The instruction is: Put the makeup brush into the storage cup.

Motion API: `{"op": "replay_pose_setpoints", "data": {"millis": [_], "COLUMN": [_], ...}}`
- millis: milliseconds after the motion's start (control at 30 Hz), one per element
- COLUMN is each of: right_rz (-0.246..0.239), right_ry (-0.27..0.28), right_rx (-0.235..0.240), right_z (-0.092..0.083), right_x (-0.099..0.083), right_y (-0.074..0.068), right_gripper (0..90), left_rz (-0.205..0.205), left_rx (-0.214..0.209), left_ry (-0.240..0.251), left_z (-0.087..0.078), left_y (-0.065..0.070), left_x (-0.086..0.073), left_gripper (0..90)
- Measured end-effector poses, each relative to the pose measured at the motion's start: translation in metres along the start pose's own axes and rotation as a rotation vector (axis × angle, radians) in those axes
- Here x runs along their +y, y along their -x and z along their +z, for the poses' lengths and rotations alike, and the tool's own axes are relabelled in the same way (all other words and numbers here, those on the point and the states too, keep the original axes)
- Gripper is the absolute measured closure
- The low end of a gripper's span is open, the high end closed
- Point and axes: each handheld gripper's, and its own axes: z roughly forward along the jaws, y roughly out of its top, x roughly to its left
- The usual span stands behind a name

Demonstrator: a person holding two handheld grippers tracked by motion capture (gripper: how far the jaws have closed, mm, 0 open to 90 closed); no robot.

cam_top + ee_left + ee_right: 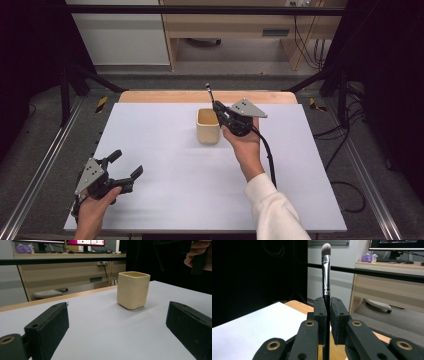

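My right gripper (pixel 327 315) clamps makeup brush (pixel 326 272) above cream cup (pixel 208 126); thin handle could slip. Left gripper (pixel 125 165) open, idle.

Matt cream ceramic-looking cup (pixel 133 290), shiny metal brush ferrule (pixel 326 275), matt black tongs (pixel 328 315)

White table top (pixel 165 165) lying over wooden board, wood edge (pixel 165 96) showing at far side. Wooden desk (pixel 62 272) standing behind table. Monitor (pixel 86 243) sitting on desk, purple tissue pack (pixel 369 258) beside it. Cables (pixel 307 47) hanging down near desk leg. Grey floor (pixel 45 150) surrounding table.
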Motion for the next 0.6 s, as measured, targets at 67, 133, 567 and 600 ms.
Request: {"op": "replay_pose_setpoints", "data": {"millis": [67,133,567,600], "right_rz": [-0.001,-0.005,-0.007,-0.008], "right_ry": [0.002,-0.002,0.005,0.006], "right_rx": [0.001,0.004,0.000,0.001], "right_z": [0.0013,0.0021,0.0081,0.0082], "right_x": [-0.0007,-0.0016,-0.0026,-0.0022], "right_y": [-0.0003,-0.0005,0.0016,0.0017], "right_gripper": [83.6,83.6,83.7,83.6], "left_rz": [0.000,-0.002,-0.006,-0.007], "left_rx": [0.001,0.001,-0.010,-0.010], "left_ry": [0.000,0.003,0.015,0.015], "left_z": [0.0001,0.0008,0.0031,0.0033], "left_y": [0.0004,0.0014,0.0035,0.0034], "left_x": [0.0001,0.0003,0.0007,0.0006], "left_gripper": [4.0,3.9,3.6,3.6]}}
